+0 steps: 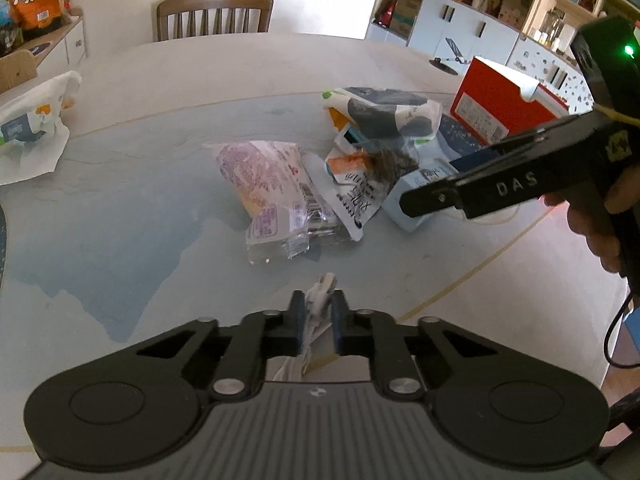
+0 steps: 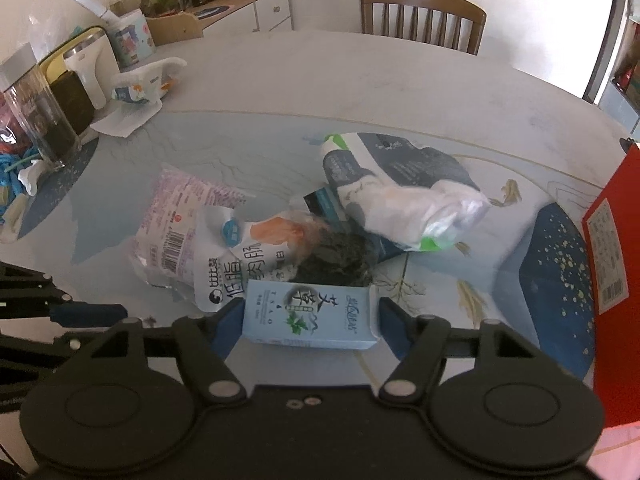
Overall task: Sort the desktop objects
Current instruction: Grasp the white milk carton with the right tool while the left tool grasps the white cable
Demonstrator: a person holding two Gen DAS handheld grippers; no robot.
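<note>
Between the left gripper's nearly closed jaws sits a crumpled white scrap of paper, pinched just above the table. Beyond it lies a pile of wrappers. The right gripper straddles a pale blue carton, pads at both its ends; whether they press it cannot be told. A red box stands at the right.

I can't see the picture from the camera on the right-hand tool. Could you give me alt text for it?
The right gripper has its two fingers either side of a pale blue carton lying on a table. Behind it sits a heap of snack packets: a pink one, a white pouch and a crumpled dark-and-white bag. A wooden chair stands at the far edge.
</note>
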